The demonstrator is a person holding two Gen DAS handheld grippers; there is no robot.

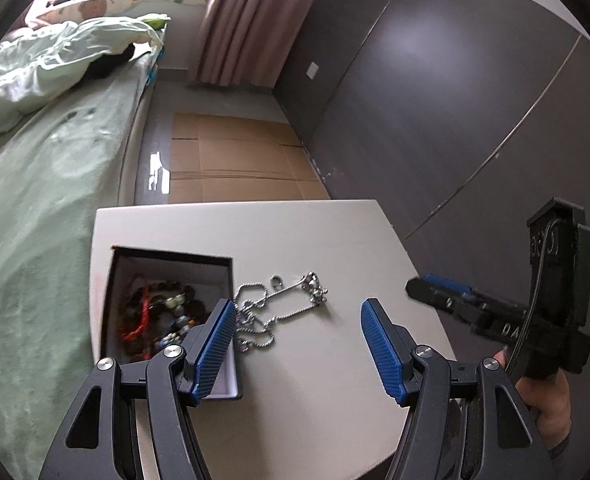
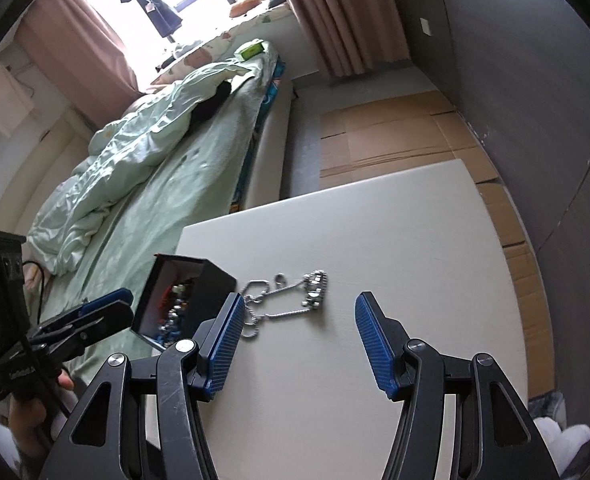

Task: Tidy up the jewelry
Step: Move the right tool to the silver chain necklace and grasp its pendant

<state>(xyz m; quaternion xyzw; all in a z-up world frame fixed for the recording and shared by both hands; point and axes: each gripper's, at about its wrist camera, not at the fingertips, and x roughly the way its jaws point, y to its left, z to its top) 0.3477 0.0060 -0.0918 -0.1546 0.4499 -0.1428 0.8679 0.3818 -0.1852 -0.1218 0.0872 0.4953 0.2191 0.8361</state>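
Observation:
A silver ball-chain necklace (image 1: 263,312) with a pendant (image 1: 315,286) lies loose on the white table (image 1: 335,240), just right of an open black box (image 1: 167,264) that holds several bead bracelets (image 1: 155,312). My left gripper (image 1: 299,344) is open and empty, hovering over the chain's near part. My right gripper (image 2: 295,340) is open and empty above the same chain (image 2: 283,300). The box shows in the right wrist view (image 2: 211,284). The right gripper also appears at the right edge of the left wrist view (image 1: 447,292).
A bed with a green sheet (image 1: 35,200) runs along the table's left side. Flattened cardboard (image 1: 235,160) covers the floor beyond the table. A dark wall (image 1: 455,120) stands to the right. Curtains (image 1: 247,20) hang at the back.

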